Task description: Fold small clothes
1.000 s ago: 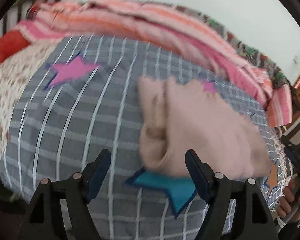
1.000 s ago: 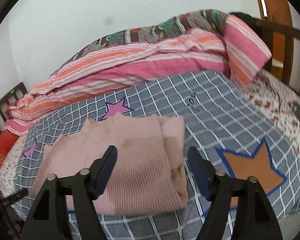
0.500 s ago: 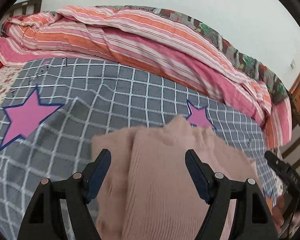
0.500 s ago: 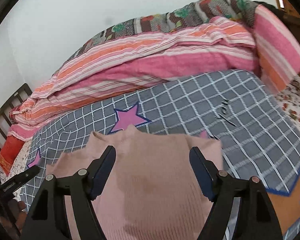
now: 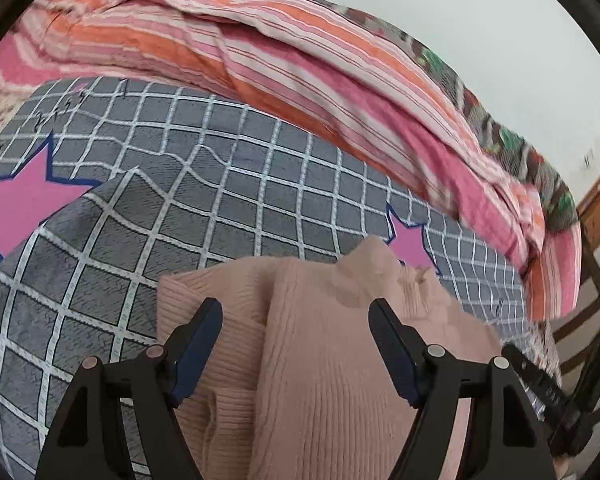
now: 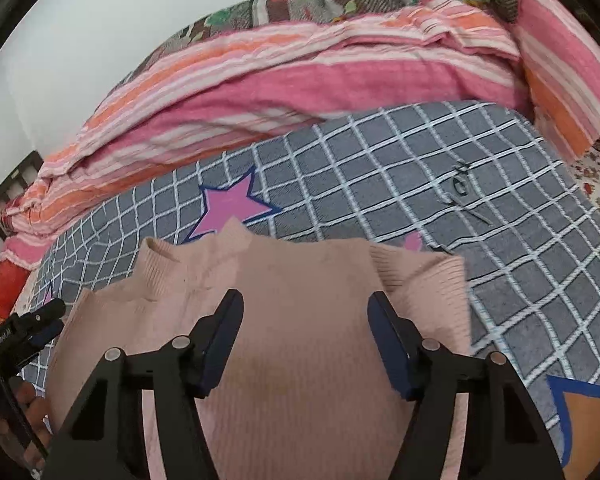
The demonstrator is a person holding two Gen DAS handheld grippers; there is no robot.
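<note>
Knitwear is lying on the bed: a small pink sweater (image 5: 340, 360) is resting on the grey checked blanket (image 5: 180, 200), with the striped quilt (image 5: 300, 64) bunched along the wall at twelve o'clock. In the left wrist view, the left tongs (image 5: 296, 344) are hovering over the sweater's left part, jaws standing well apart and gripping nothing; a sleeve seems to be lying folded inward at about nine o'clock of the body panel, and a pink star (image 5: 16, 208) on the blanket is showing far off at nine o'clock. In the right wrist view, the right tongs (image 6: 306, 340) are poised over the sweater (image 6: 300, 320), and their jaws have just been narrowing, though they are sitting open with only the knit beneath them and nothing pinched between the pads. The collar is pointing toward eleven o'clock, and the other sleeve appears to be tucked in at two o'clock. Another pink star (image 6: 228, 208) is peeking out just beyond the collar at twelve o'clock. As a judgement, the folding is looking partly done: both sleeves seem turned in, leaving a narrow panel. What is probably remaining is taking hold of one end and doubling the body over, then smoothing it flat.
</note>
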